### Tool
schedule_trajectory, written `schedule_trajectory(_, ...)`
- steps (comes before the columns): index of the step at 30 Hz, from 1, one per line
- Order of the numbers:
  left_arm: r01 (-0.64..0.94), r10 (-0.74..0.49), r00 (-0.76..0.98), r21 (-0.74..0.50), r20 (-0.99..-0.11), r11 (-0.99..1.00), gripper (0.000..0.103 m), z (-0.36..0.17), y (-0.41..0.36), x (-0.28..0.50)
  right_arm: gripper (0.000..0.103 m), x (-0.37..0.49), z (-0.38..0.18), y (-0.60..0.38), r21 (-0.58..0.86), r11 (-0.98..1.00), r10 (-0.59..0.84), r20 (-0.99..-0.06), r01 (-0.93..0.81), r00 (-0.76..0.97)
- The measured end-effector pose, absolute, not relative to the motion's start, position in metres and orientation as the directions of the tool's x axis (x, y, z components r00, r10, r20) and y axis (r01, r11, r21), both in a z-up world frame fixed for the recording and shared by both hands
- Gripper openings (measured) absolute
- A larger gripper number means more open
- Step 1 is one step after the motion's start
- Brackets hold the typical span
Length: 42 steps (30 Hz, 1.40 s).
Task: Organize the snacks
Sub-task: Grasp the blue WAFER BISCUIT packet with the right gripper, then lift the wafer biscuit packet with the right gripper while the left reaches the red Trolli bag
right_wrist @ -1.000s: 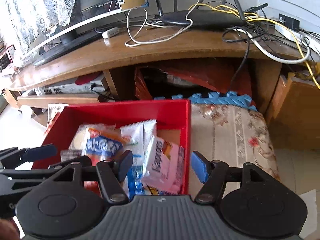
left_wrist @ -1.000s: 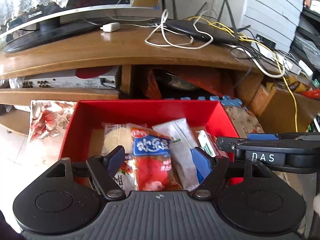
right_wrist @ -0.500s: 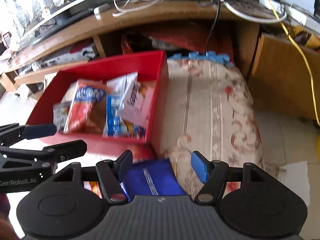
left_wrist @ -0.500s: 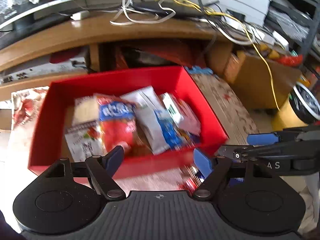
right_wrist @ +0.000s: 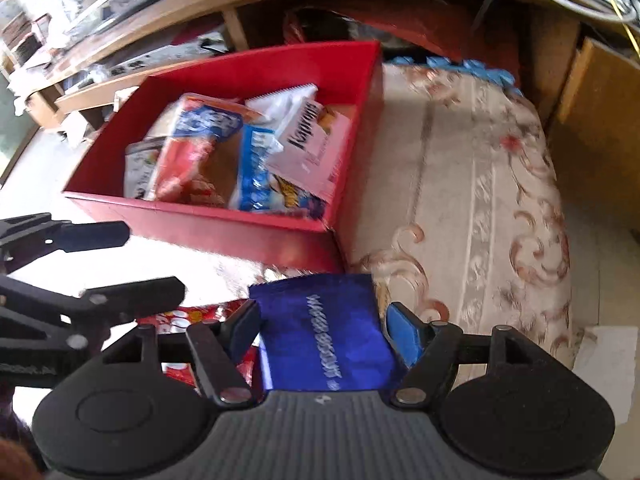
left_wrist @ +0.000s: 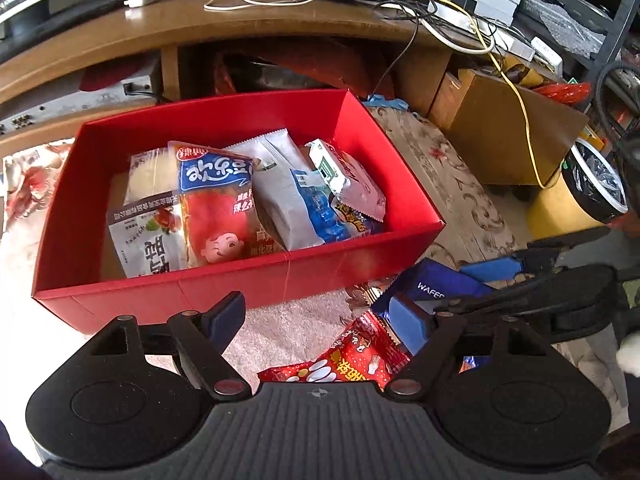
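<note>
A red box (left_wrist: 352,272) holding several snack packets stands on a floral cloth. In front of it lie a red snack packet (left_wrist: 352,356) and a blue wafer packet (right_wrist: 324,336). My left gripper (left_wrist: 316,316) hangs over the red packet with its jaws opening; the packet shows low between the fingers, and the pads do not touch it. My right gripper (right_wrist: 324,326) straddles the blue wafer packet (left_wrist: 432,284), jaws opening, pads beside its edges and not pressing. Each view also shows the other gripper: the left gripper (right_wrist: 120,264) and the right gripper (left_wrist: 472,286).
Behind the box runs a wooden TV stand (left_wrist: 280,28) strewn with cables and a router. A cardboard box (left_wrist: 508,132) and a lined yellow bin (left_wrist: 592,196) stand to the right. The floral cushion (right_wrist: 472,184) stretches right of the red box.
Both grippers pulled back from over the red box and tipped down toward the packets in front of it. The right jaws widened around the blue packet.
</note>
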<state>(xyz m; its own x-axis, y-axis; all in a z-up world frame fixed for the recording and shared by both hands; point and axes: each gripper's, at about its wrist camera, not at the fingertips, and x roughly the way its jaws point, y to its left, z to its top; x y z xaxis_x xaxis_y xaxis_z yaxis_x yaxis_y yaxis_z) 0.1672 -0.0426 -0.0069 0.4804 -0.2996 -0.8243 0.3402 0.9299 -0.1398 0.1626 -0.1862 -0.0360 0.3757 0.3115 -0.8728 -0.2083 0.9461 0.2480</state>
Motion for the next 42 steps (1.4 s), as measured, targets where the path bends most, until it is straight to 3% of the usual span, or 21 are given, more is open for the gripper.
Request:
schedule_trajectory(14,0.353,-0.319,0.442,-0.165,-0.838,0.921,0.085,-0.013,-0.032,0.166,0.072,0.177,-0.055,-0.171,0.191,0.929,0.287,-0.913,-0.318,0.289)
schedule_trajectory(18,0.385,-0.336,0.432,-0.165,-0.837,0.908,0.085,-0.013,-0.035,0.164,0.079,0.174,-0.061,-0.165,0.167,0.924,0.268,-0.925,-0.344,0.270)
schedule_trajectory(25,0.492,-0.341,0.384,-0.122,-0.858,0.862,0.087,-0.023,-0.048,0.157,0.064,0.162,-0.058,-0.181,0.148,0.940,0.244,-0.921,-0.309,0.303)
schedule_trajectory(33,0.639,-0.305,0.355,-0.008,-0.884,0.769,0.087,-0.046,-0.078,0.157,0.062,0.162,-0.055,-0.197,0.180,0.950,0.258,-0.913,-0.256,0.316)
schedule_trajectory(38,0.671,-0.304,0.305,-0.022,-0.902,0.741,0.089,-0.061,-0.081,0.159,0.062,0.164,-0.056,-0.199,0.189,0.951,0.262,-0.912,-0.243,0.317)
schedule_trajectory(42,0.633,-0.321,0.298,-0.066,-0.899,0.772,0.079,-0.060,-0.071,0.152,0.061,0.164,-0.047,-0.196,0.186,0.952,0.264,-0.901,-0.243,0.345)
